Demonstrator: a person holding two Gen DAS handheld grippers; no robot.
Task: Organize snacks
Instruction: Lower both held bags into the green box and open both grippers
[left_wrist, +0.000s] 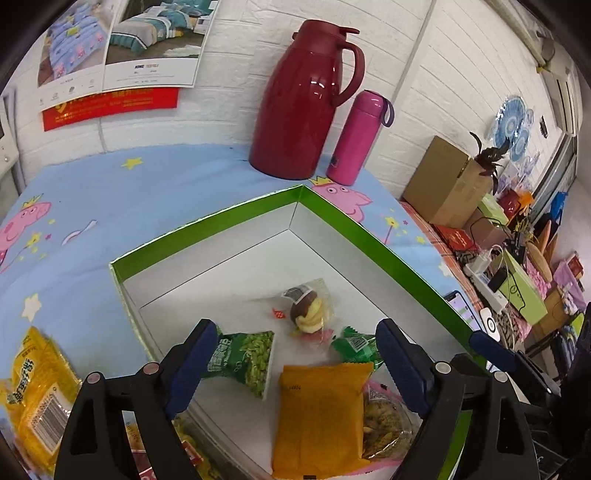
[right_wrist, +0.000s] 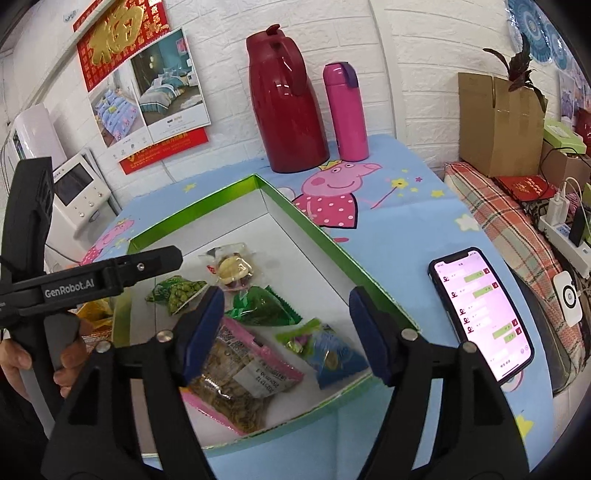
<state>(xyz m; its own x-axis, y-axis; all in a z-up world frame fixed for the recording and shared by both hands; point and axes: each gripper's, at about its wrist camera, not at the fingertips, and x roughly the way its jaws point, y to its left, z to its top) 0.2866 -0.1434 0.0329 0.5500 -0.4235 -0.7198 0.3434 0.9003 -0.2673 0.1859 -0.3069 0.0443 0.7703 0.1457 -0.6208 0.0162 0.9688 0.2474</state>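
- left gripper (left_wrist: 295, 354) hangs released over the near end of the box (left_wrist: 369, 236), holding nothing
- yellow bag (left_wrist: 35, 387) lies outside the box, just left of that gripper, long axis running near to far; left hand is nearer, i judge
- right gripper (right_wrist: 288, 328) gapes empty above the packets in the box
- only right view shows the phone (right_wrist: 480, 314); only left view shows the bag whole

Both tongs, left (left_wrist: 295, 354) and right (right_wrist: 288, 328), gape empty.
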